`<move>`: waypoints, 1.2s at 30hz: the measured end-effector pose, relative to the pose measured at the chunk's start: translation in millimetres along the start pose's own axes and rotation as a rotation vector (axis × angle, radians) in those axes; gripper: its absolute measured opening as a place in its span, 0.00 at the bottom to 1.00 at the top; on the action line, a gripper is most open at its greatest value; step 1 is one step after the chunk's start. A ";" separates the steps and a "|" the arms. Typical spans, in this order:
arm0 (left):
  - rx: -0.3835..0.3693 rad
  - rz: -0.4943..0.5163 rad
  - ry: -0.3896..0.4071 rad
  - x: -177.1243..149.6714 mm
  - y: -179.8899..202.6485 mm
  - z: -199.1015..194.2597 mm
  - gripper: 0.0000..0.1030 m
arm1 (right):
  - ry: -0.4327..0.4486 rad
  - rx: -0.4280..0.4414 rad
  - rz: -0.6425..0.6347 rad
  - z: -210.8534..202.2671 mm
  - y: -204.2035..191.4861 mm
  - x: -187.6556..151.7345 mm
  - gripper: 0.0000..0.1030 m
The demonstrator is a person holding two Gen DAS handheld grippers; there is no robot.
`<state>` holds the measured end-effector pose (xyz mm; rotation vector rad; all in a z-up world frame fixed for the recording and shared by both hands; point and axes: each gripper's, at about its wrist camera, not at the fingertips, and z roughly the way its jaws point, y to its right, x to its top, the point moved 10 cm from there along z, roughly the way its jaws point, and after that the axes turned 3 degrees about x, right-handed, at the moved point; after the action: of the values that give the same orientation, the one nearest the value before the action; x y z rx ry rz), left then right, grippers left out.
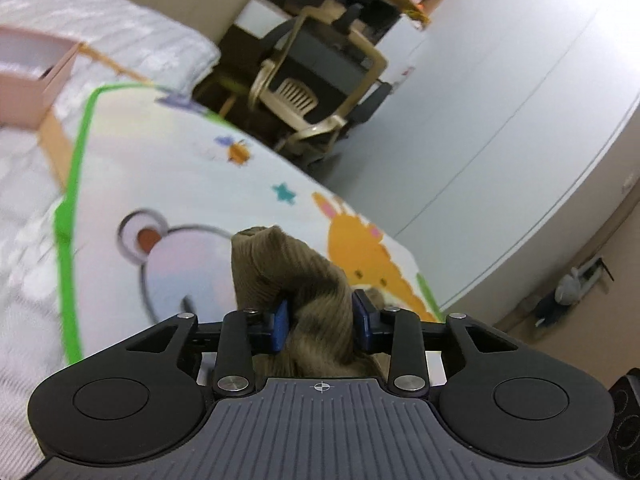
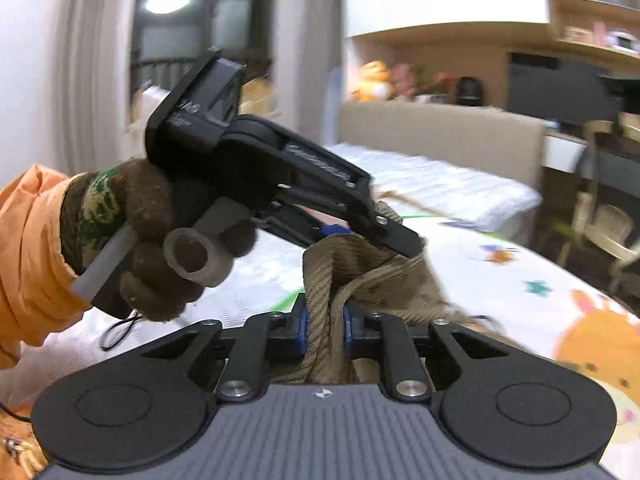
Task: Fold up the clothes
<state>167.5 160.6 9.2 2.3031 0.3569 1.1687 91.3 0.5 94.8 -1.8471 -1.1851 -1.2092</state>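
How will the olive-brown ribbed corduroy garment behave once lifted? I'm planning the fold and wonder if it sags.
Probably floppy: the olive-brown ribbed corduroy garment bunches and droops between the left gripper and the right gripper. The thick ribbing likely resists slipping in the blue pads. It likely holds soft creases, not sharp ones.

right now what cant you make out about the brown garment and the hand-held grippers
- Brown corduroy garment: its type and lower part, hidden below the left hand-held gripper body in the left wrist view.
- Right wrist view: garment hangs behind the right hand-held gripper.
- Cartoon play mat: blurred by motion.
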 end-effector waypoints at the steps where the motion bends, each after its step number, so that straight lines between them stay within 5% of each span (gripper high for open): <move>1: -0.011 0.014 -0.007 4.6 9.8 7.8 0.40 | 0.010 -0.035 0.037 -7.6 18.1 -2.5 0.15; 6: -0.102 0.088 -0.089 13.5 78.3 80.3 0.55 | 0.025 -0.223 0.252 -53.4 114.9 -33.8 0.15; 11: -0.214 0.144 -0.200 1.4 148.9 151.6 0.65 | -0.007 -0.325 0.287 -70.2 149.1 -66.0 0.14; 15: -0.246 0.175 -0.204 -0.6 168.0 148.2 0.78 | -0.033 -0.407 0.314 -84.3 176.0 -92.0 0.14; 19: -0.174 0.198 -0.117 13.0 145.3 109.6 0.87 | -0.037 -0.473 0.326 -96.5 196.5 -106.2 0.15; 22: -0.093 0.183 -0.073 17.1 112.6 78.7 0.90 | 0.016 -0.443 0.314 -95.4 192.5 -85.0 0.27; 27: -0.029 0.075 -0.090 2.6 54.8 55.8 0.91 | 0.060 -0.322 0.298 -85.7 165.5 -57.8 0.77; 30: -0.034 -0.055 -0.133 -14.4 23.0 65.6 0.91 | 0.017 -0.246 0.282 -65.0 146.1 -58.8 0.85; 34: -0.067 -0.170 -0.200 -35.7 2.7 87.5 0.89 | -0.064 -0.150 0.355 -35.9 136.5 -84.2 0.79; 36: -0.090 -0.195 -0.233 -45.9 0.9 95.7 0.84 | -0.102 -0.103 0.391 -22.9 131.6 -95.7 0.43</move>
<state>217.5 106.9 -67.4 2.2383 0.4214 0.7965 186.7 -104.5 11.9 -2.1158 -0.7722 -0.9789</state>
